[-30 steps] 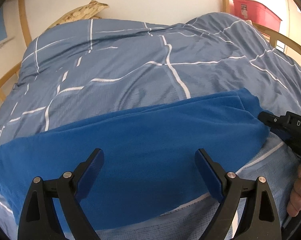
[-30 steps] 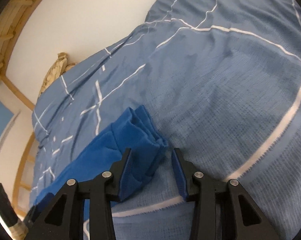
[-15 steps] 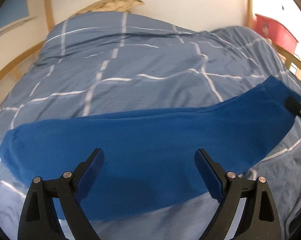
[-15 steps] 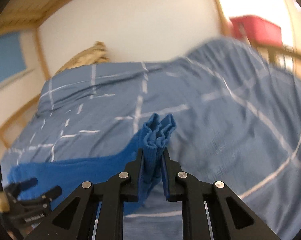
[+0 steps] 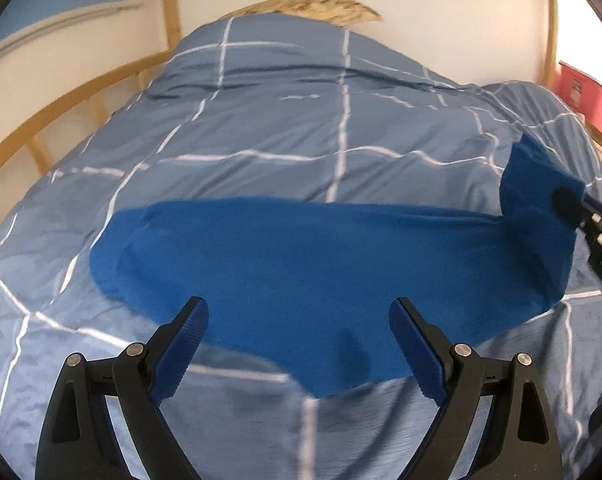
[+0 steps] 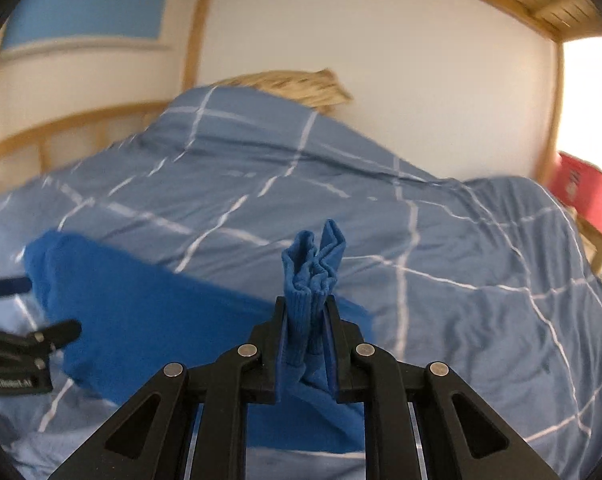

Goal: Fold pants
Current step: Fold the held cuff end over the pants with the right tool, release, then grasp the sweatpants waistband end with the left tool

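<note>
A blue checked duvet (image 5: 301, 128) covers a wooden-framed bed against a white wall; on it the right gripper (image 6: 307, 340) has just been closing and is now clamped on the ribbed cuff end of the blue pants (image 5: 321, 264), lifting that end at the right; the left gripper (image 5: 299, 336) hangs wide apart and empty over the near edge of the cloth; the pants lie long and flat across the duvet, so I judge the lengthwise fold done and the end-to-end fold just starting; only the right wrist view shows the bunched cuff between the pads, only the left shows the whole stretch.
</note>
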`<state>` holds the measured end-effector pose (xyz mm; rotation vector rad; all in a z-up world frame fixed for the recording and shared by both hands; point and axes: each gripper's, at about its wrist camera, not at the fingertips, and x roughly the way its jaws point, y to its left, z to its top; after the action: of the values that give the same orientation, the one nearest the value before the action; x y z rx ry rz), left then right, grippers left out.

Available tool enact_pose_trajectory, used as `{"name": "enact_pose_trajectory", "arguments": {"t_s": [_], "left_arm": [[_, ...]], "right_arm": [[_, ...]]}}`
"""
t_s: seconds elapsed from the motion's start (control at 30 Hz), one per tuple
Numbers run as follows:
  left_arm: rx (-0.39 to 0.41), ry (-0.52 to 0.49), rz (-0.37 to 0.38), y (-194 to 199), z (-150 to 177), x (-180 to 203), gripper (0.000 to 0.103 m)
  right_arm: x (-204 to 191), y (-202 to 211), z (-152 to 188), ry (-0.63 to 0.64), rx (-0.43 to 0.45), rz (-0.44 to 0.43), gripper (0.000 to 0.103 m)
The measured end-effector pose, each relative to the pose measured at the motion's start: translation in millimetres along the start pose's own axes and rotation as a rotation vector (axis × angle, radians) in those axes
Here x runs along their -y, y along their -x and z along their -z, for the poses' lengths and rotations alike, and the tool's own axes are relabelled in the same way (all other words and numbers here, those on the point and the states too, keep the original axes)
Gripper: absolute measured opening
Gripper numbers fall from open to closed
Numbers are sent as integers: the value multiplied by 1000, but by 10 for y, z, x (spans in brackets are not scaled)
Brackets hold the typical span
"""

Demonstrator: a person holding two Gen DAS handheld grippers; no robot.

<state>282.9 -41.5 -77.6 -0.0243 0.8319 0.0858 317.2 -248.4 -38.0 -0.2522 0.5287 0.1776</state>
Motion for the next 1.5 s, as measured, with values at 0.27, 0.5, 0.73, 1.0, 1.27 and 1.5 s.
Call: {"name": "enact_pose_trajectory", "arguments": {"t_s": [0.27,0.5,0.73,1.0,1.27,1.5], "left_arm": [[-41,41,-16,-142,108,-371,92],[-38,69,-19,-147,113,-532,92],[-43,109,-4,-88,115,-706,92],[-31,110,50,127,195,-1047,92],[37,24,37,355,151,-1466,92],[26,146,108,82,132,-1942,91]], "right_arm": [[-697,-299,208,117,-85,-48,17],[-858,-417,392,91,-167,-100,29],[-1027,-252,422,-14,-199,-279,37],[-1040,250,344,-203,-110,-200,39],[-1417,305,46,-208,-66,-164,47],[-1656,-1,-41,-235,-94,-144,47]]}}
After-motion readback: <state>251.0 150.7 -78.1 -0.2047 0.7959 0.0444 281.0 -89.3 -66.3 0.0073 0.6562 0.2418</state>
